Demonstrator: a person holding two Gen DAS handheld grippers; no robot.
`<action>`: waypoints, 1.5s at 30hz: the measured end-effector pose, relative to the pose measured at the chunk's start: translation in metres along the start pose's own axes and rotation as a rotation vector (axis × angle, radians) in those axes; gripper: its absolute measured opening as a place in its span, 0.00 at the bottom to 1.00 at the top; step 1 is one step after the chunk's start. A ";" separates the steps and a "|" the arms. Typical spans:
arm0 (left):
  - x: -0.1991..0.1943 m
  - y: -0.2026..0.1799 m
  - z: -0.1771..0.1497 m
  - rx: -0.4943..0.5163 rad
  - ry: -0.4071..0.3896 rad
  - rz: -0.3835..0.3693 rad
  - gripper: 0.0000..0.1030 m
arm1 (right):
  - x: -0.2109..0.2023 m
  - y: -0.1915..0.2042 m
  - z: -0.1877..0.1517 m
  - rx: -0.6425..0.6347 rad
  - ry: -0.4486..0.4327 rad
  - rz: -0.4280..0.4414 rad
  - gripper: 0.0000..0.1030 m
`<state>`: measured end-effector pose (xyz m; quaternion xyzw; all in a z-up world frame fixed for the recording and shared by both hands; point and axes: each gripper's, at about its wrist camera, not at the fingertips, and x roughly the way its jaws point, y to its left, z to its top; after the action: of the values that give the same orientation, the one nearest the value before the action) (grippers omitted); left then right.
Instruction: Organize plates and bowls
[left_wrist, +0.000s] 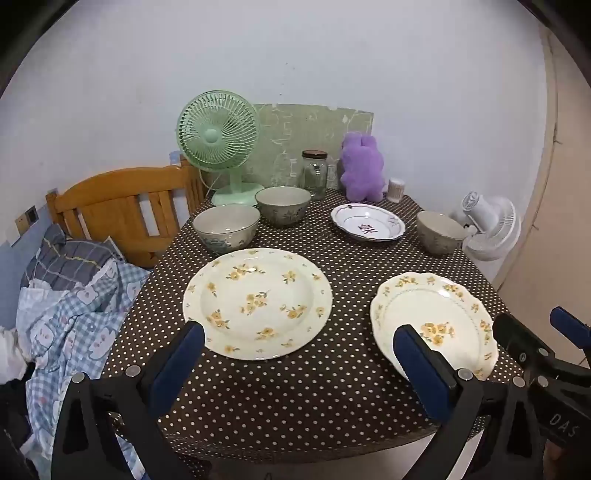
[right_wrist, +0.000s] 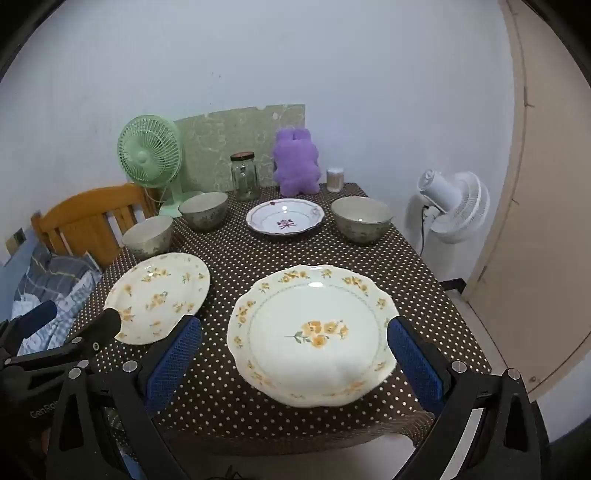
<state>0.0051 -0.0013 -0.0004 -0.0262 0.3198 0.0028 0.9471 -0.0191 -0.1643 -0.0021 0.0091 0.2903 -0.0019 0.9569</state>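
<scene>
Two cream plates with yellow flowers lie at the near side of the dotted table: a round one (left_wrist: 258, 301) (right_wrist: 159, 297) on the left, a scalloped one (left_wrist: 432, 321) (right_wrist: 314, 332) on the right. A white plate with a purple flower (left_wrist: 367, 221) (right_wrist: 284, 218) lies further back. Three grey-green bowls stand behind: two at the back left (left_wrist: 225, 227) (left_wrist: 282, 205) (right_wrist: 147, 236) (right_wrist: 203, 210), one at the back right (left_wrist: 439, 230) (right_wrist: 360, 218). My left gripper (left_wrist: 299, 354) is open and empty, above the near edge before the round plate. My right gripper (right_wrist: 295, 349) is open and empty, its fingers either side of the scalloped plate's near part.
A green fan (left_wrist: 218, 144), a glass jar (left_wrist: 314, 173), a purple plush toy (left_wrist: 362, 166) and a small container (left_wrist: 396, 189) stand along the back of the table. A wooden headboard (left_wrist: 122, 206) and bedding (left_wrist: 74, 295) are left of the table. A white fan (right_wrist: 452, 206) and a door (right_wrist: 546, 184) are on the right.
</scene>
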 end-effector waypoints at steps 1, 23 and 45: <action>0.002 0.000 0.001 0.005 0.002 0.001 1.00 | 0.001 0.001 0.002 -0.002 -0.008 -0.004 0.98; -0.019 -0.002 0.002 0.000 -0.033 0.009 0.97 | -0.014 -0.003 0.002 0.015 -0.024 -0.012 0.98; -0.022 -0.008 -0.001 0.012 -0.019 0.010 0.96 | -0.018 -0.005 -0.001 0.015 -0.011 -0.017 0.98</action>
<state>-0.0134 -0.0093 0.0127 -0.0189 0.3108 0.0058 0.9503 -0.0348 -0.1689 0.0069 0.0135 0.2853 -0.0124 0.9583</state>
